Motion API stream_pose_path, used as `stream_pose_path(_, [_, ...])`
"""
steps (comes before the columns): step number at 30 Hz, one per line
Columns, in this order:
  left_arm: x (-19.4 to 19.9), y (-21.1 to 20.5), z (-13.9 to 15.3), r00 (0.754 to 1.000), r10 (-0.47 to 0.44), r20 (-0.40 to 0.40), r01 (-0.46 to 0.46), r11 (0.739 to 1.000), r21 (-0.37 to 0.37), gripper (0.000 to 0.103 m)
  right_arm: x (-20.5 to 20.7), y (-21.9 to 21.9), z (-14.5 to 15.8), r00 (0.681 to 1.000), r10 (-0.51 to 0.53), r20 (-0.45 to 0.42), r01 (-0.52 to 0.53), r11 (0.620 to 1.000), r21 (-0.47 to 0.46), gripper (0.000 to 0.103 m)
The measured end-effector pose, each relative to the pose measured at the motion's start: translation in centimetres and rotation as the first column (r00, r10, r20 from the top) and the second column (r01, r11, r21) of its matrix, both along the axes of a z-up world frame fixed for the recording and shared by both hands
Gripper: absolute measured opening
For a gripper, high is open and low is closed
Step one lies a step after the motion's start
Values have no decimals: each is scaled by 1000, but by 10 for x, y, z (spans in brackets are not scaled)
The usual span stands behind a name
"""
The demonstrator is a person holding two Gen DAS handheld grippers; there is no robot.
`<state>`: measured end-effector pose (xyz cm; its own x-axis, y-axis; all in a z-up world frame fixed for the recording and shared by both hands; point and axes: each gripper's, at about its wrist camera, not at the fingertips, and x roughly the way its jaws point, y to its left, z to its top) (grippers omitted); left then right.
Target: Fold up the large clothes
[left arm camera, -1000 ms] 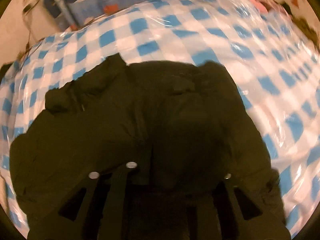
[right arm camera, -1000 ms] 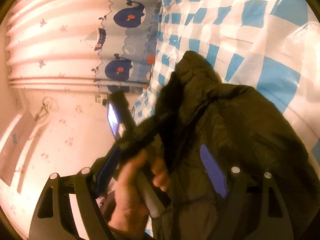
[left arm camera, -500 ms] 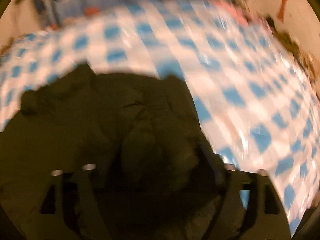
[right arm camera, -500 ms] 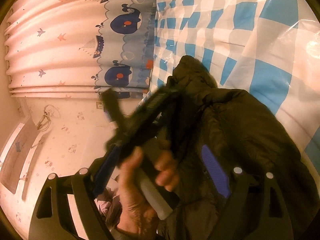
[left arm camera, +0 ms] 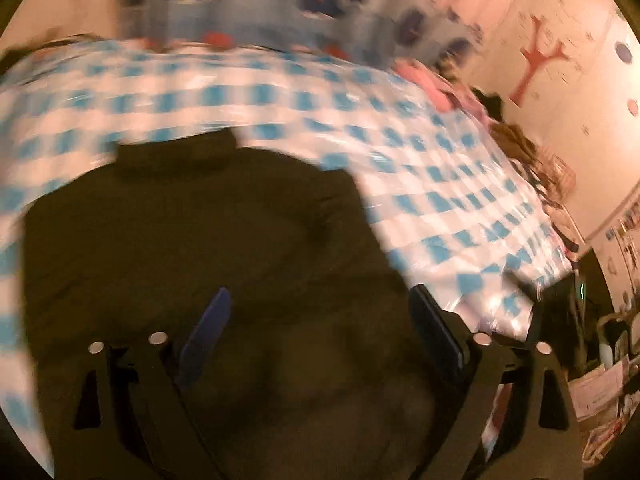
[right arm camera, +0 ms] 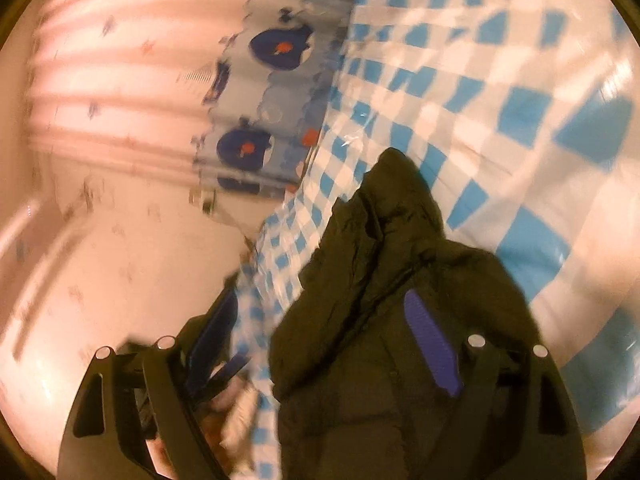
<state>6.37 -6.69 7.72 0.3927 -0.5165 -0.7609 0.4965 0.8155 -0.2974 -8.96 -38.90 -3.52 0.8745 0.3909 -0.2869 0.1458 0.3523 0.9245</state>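
A dark olive padded jacket [left arm camera: 192, 248] lies on a blue-and-white checked plastic table cover [left arm camera: 440, 184]. My left gripper [left arm camera: 320, 344] is open just above the jacket's near part, blue pads [left arm camera: 204, 332] spread wide, nothing held. In the right wrist view the jacket [right arm camera: 400, 320] is bunched, its end pointing away across the cover [right arm camera: 520, 120]. My right gripper [right arm camera: 320, 352] is open over it, the right pad [right arm camera: 430, 348] against the fabric. The view is motion-blurred.
A pink curtain with a blue whale border [right arm camera: 256, 92] hangs beyond the table's far edge. Pink clothing [left arm camera: 440, 88] and other dark and brown clothes [left arm camera: 516, 140] lie at the table's far right. A wall with stickers [left arm camera: 540, 60] stands behind.
My left gripper has opened and swung right, showing the table's right end and the wall. The hand with the other gripper has dropped out of the right wrist view's centre.
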Motion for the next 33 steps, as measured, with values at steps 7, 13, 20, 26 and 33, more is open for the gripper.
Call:
stream_pose_path(7, [-90, 242, -43, 935, 323, -145, -305, 943, 136, 90, -80, 0, 6, 971, 191, -143, -224, 933, -281, 86])
stream_pose_path(13, [-129, 300, -96, 885, 385, -260, -372, 923, 99, 90, -143, 10, -17, 901, 305, -310, -384, 892, -238, 86])
stream_pose_path(20, [-162, 312, -131, 852, 356, -385, -372, 928, 34, 90, -169, 29, -41, 847, 388, -362, -454, 884, -115, 86])
stream_pose_path(26, [-183, 317, -148, 820, 333, -466, -365, 931, 22, 90, -167, 47, -57, 813, 465, -351, -503, 864, -18, 86])
stream_pose_path(33, [-190, 316, -154, 801, 254, -543, -360, 928, -97, 91, -161, 62, -66, 771, 514, -377, -557, 830, -7, 86])
